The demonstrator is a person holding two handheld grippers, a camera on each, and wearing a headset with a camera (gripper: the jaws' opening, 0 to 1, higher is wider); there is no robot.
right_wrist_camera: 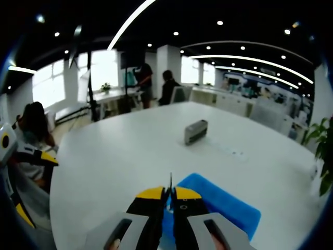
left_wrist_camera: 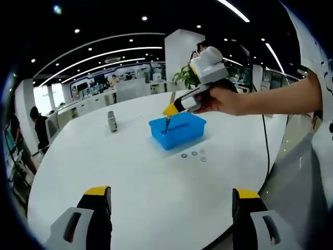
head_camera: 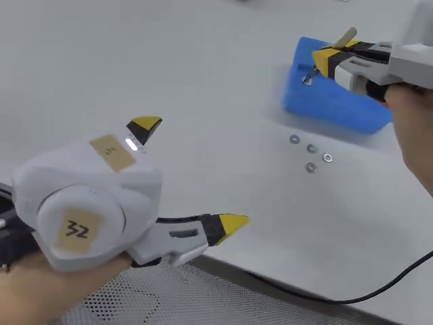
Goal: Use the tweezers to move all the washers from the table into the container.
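Several small metal washers point(head_camera: 311, 154) lie on the white table point(head_camera: 203, 81) just in front of the blue container point(head_camera: 338, 101). My right gripper point(head_camera: 323, 59) is shut on the tweezers point(head_camera: 311, 73), whose tips point down into the container; whether they hold a washer is too small to tell. In the right gripper view the tweezers point(right_wrist_camera: 170, 182) stick out between the closed jaws point(right_wrist_camera: 167, 194) above the container point(right_wrist_camera: 223, 208). My left gripper point(head_camera: 189, 172) hovers open and empty near the table's front edge. The left gripper view shows the washers point(left_wrist_camera: 192, 154), the container point(left_wrist_camera: 177, 130) and the right gripper point(left_wrist_camera: 170, 110).
A small grey box point(left_wrist_camera: 112, 121) stands farther back on the table, also seen in the right gripper view point(right_wrist_camera: 195, 131). A black cable point(head_camera: 338, 298) runs along the table's near edge. Below that edge is a perforated grey surface point(head_camera: 169, 301). People sit at tables in the background.
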